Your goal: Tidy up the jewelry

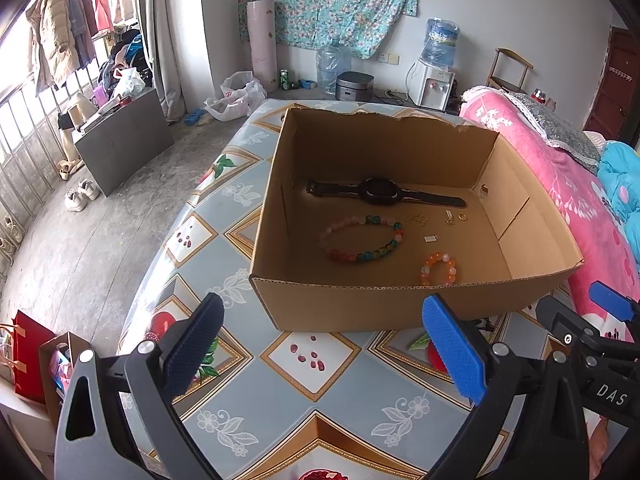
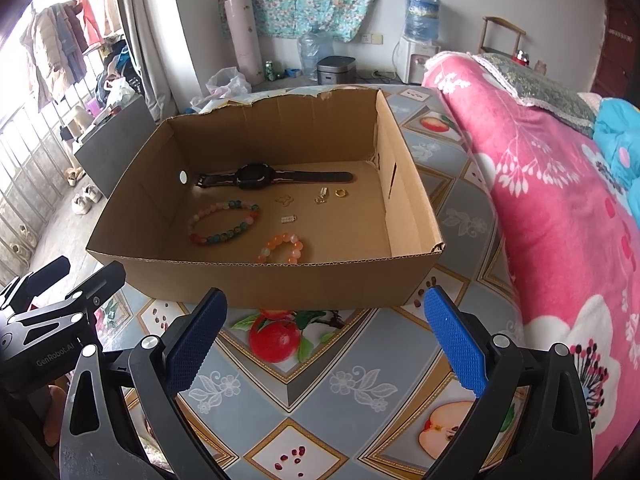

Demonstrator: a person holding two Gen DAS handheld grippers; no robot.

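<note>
Two tools, the left tool [image 1: 322,350] and right tool [image 2: 325,344], hang side by side over the tabletop [image 2: 352,376], jaws spread wide and empty. Just ahead of both sits the cardboard box [image 2: 256,280], holding a watch [image 2: 256,176], a multicoloured bead bracelet [image 2: 224,227], an orange bracelet [image 2: 282,249] and small gold pieces. It looks like a pause between picks; next comes a reach over the near wall and a careful pinch.

The right claw [image 1: 612,394] body reads "DAS", perhaps cut off; the left claw [image 2: 54,354] body reads "GenRobot.AI".
</note>
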